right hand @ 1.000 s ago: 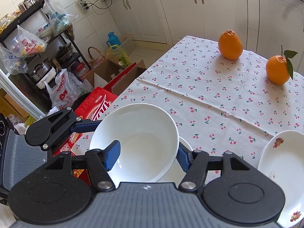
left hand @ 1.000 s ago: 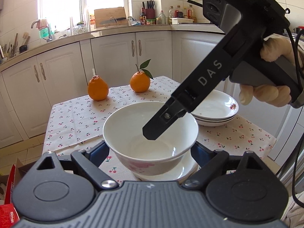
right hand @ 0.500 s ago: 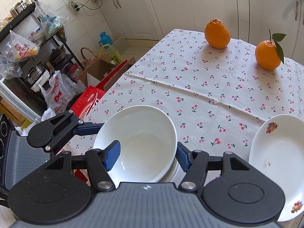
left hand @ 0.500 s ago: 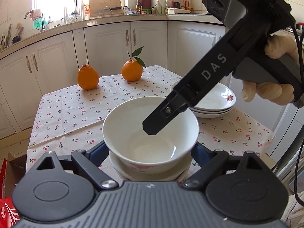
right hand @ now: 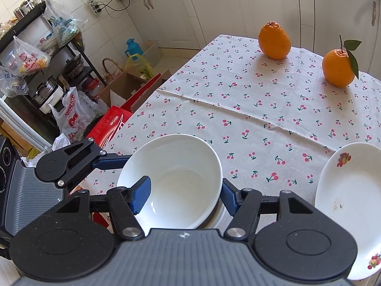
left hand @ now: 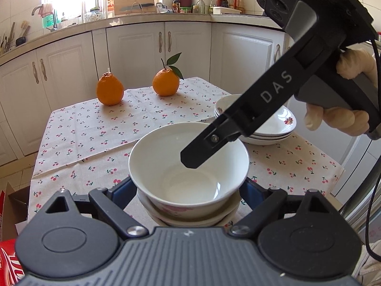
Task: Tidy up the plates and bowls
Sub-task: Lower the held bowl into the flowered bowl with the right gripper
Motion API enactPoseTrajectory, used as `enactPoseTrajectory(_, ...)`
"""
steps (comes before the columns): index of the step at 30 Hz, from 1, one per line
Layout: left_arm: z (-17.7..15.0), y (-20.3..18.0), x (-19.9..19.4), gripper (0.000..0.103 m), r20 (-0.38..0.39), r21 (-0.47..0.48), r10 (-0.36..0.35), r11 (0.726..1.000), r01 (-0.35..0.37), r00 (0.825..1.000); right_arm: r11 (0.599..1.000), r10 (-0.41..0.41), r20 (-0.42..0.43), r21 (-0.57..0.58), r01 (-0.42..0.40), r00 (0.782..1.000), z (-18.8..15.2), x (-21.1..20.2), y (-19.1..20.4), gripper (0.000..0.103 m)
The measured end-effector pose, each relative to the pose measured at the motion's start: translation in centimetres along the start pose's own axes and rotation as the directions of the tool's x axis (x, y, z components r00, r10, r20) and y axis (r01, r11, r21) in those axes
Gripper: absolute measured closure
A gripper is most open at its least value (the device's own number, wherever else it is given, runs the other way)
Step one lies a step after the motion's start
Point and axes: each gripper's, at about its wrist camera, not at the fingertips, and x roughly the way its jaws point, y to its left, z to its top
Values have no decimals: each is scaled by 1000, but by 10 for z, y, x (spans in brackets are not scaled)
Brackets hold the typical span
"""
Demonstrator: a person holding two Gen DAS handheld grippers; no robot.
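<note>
white bowl (left hand: pixel 188 166) sitting in a second bowl (left hand: pixel 190 217) at the near edge of the worktop (right hand: pixel 238 109), cherry cloth under everything. left tool (left hand: pixel 188 190) spread wide, blue pads either side of the stack low down, apparently clear of it, though hard to be sure with the pads half hidden. right tool (right hand: pixel 185 193) also wide open, straddling the top bowl's rim: one pad inside the bowl, the other outside the wall, nothing gripped.

risks from here: stack very close to the worktop's near edge, so a sideways nudge from either tool could push it off. closing the right tool on the thin rim at a tilt could tip or lift the top bowl crooked and rattle it against the one beneath. both tools crowded round one bowl, so a knock between them is possible.

left wrist view alone shows the pile of plates (left hand: pixel 262 128) as several deep, towards the right edge, and the right tool's finger hanging over the bowl. right wrist view alone shows the pad straddling the rim, the left tool from the side, and the floor clutter beyond the edge. two oranges (right hand: pixel 273 40) at the far edge, well apart from the crockery.
</note>
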Motion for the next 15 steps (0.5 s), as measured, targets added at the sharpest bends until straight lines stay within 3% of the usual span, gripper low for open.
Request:
enactPoseTrajectory(8,1,3,2,9,-2,-14,-16,1000,16,1000,1000,-3,2,-1,3,1000,-1,0,-1,34)
enactPoseTrajectory(12,0,6,3,3,-7,-20,-14,1000,14,1000,1000,-1,9,-10,1,1000,-1,1,0,32)
enactPoseTrajectory(15,0,3,0,3,3,4,-1,1000,1,1000,1000,3,28,-17,-3,1000,-1,-1,1,24)
